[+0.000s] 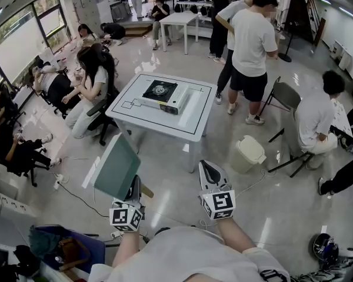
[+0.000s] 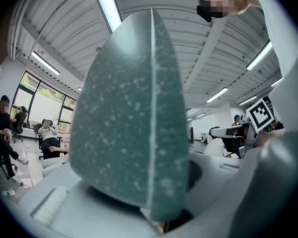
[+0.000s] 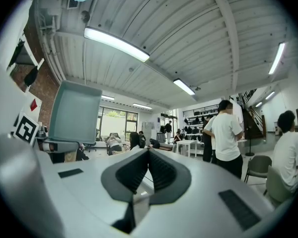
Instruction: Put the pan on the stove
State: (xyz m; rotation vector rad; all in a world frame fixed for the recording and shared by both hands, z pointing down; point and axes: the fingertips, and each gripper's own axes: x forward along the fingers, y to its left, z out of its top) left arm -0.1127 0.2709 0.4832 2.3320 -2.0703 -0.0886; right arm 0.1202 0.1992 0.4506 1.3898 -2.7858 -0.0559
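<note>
A green rectangular pan (image 1: pixel 117 166) with a wooden handle is held up and tilted on edge, and my left gripper (image 1: pixel 132 194) is shut on that handle. In the left gripper view the pan (image 2: pixel 134 133) fills the middle and hides the jaw tips. My right gripper (image 1: pixel 210 173) is beside it with its jaws shut (image 3: pixel 148 157) on nothing. From the right gripper view the pan (image 3: pixel 72 113) stands to the left. The portable gas stove (image 1: pixel 160 94) sits on a white table (image 1: pixel 191 125) ahead, well beyond both grippers.
A person on an office chair (image 1: pixel 91 90) sits at the table's left side. Two people stand at its far right (image 1: pixel 253 46). A white bin (image 1: pixel 247 153) and a folding chair (image 1: pixel 285 96) stand to the right. A blue bag (image 1: pixel 65 248) lies at the lower left.
</note>
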